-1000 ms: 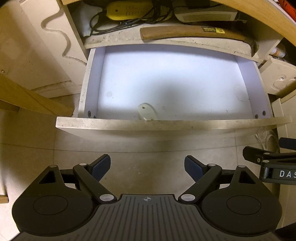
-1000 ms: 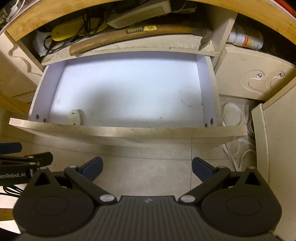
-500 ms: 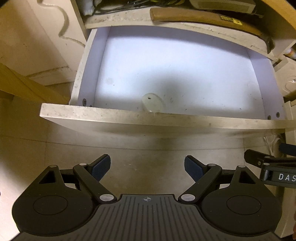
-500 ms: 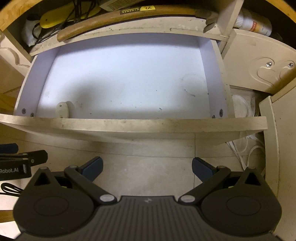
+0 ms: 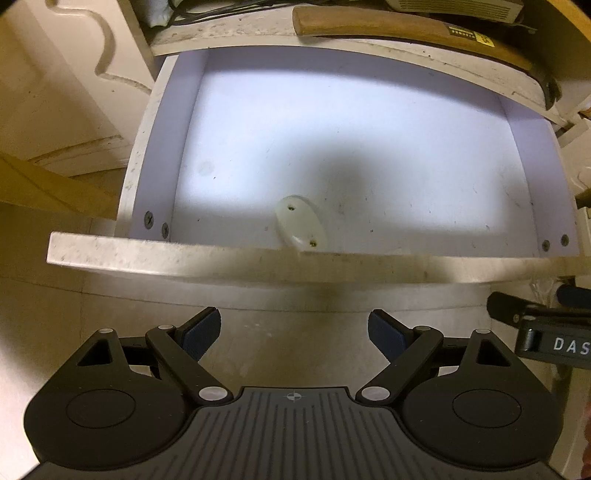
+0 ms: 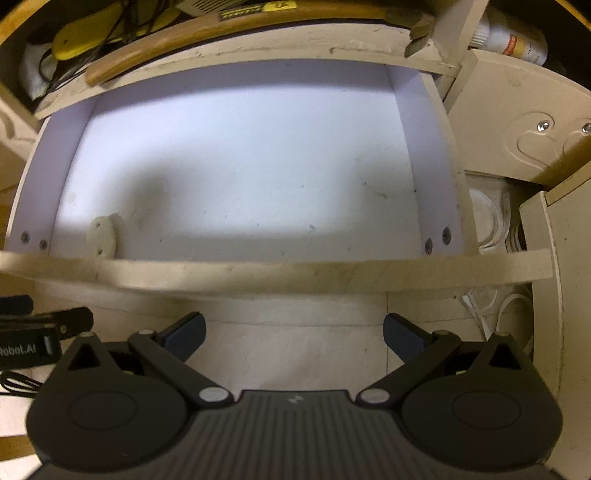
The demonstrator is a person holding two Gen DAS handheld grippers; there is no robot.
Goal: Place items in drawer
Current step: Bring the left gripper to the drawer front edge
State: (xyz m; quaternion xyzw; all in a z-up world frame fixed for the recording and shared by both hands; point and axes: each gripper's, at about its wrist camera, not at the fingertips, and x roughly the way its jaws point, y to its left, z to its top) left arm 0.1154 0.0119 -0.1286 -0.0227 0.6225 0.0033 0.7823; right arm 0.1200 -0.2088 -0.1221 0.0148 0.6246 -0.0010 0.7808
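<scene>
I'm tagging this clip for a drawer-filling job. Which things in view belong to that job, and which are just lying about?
Part of the job:
- open drawer, nothing loose inside
- left gripper, open, holding nothing
- right gripper, open, holding nothing
- wooden-handled hammer on the shelf above, possibly an item to store

Just lying about:
- yellow tool with black cords
- white bottle
- white cables on the floor

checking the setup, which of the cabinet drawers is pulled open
The wide drawer below the shelf holding the wooden-handled hammer. It is pulled out with its pale interior exposed; the drawer front with two screws beside it is shut.
</scene>
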